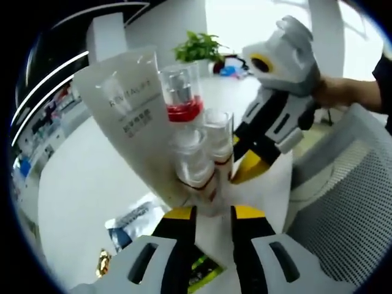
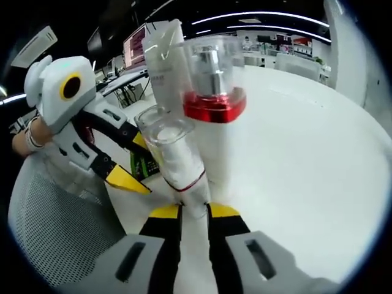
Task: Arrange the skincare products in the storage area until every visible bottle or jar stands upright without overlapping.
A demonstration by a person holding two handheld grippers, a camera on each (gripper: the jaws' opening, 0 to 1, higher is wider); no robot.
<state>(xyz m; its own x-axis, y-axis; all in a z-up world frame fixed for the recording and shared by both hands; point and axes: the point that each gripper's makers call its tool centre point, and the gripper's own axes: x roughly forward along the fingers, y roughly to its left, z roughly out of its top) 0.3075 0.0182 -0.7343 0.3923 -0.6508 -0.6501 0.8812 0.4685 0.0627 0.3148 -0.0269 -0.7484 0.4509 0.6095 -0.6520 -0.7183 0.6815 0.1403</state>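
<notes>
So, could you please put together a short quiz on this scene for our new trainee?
1. True or false: the band on the silver-pump bottle is blue.
2. In the left gripper view, what stands beyond the white table? A a green plant, B a lamp, C a kettle.
3. Which gripper enters that view next to the mesh chair?
Key: 1 false, the band is red; 2 A; 3 the right gripper.
</notes>
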